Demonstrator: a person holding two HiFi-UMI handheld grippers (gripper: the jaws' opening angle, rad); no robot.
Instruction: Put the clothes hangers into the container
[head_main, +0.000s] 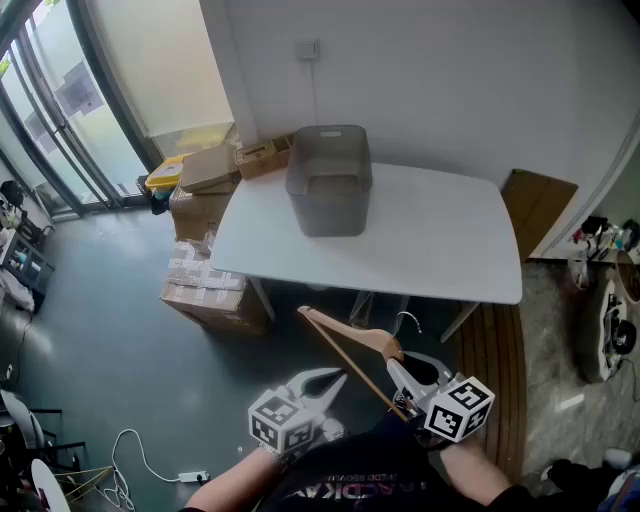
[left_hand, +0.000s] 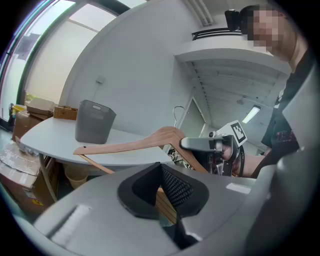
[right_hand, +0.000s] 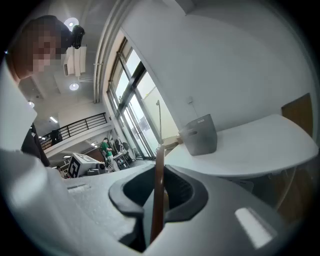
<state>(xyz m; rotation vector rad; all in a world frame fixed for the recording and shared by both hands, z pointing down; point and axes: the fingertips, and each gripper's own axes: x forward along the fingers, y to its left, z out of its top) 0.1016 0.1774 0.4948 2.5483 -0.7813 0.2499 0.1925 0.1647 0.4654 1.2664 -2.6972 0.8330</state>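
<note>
Hanger (head_main: 352, 336) is clamped by its shoulder in the right claw (head_main: 402, 372), ready to be dropped into the container (head_main: 328, 180) well ahead. Left claw (head_main: 325, 386) is closed up, empty.

Smooth brown wooden hanger (head_main: 372, 340) with thin metal hook (head_main: 408, 318), matt grey plastic container (head_main: 328, 185), smooth white table (head_main: 450, 250)

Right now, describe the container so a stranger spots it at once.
Find the white table by the far wall. At its back left stands the grey container, an open tub, alone on the tabletop; the neighbouring cardboard boxes are brown.
</note>
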